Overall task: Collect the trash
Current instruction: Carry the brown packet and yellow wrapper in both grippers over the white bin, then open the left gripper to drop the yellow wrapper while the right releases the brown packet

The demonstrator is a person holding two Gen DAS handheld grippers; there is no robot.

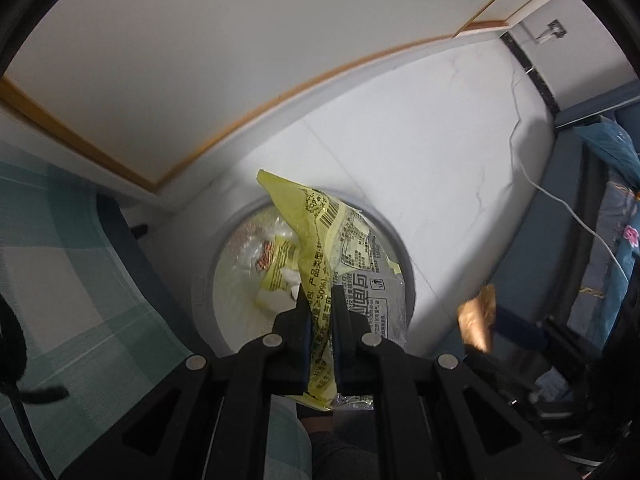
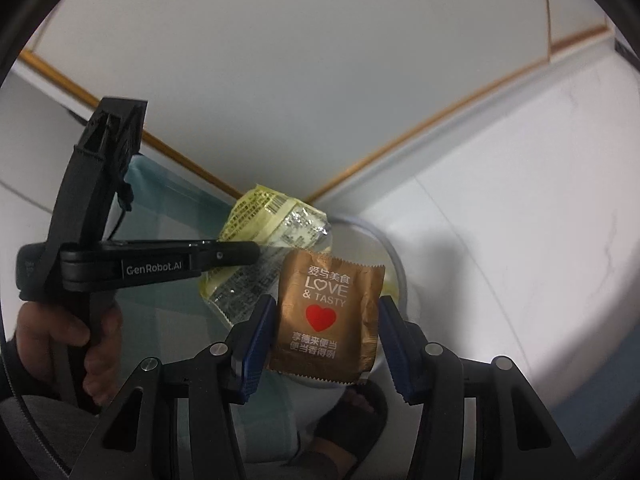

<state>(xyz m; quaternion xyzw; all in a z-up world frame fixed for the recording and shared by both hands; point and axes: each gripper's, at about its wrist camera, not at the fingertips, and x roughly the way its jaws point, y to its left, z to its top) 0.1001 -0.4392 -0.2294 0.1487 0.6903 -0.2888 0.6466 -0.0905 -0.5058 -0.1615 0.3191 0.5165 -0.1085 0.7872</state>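
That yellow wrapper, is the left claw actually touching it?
Touching. In the left wrist view the left gripper has both fingers pressed flat against the yellow wrapper, which hangs over the trash bin.
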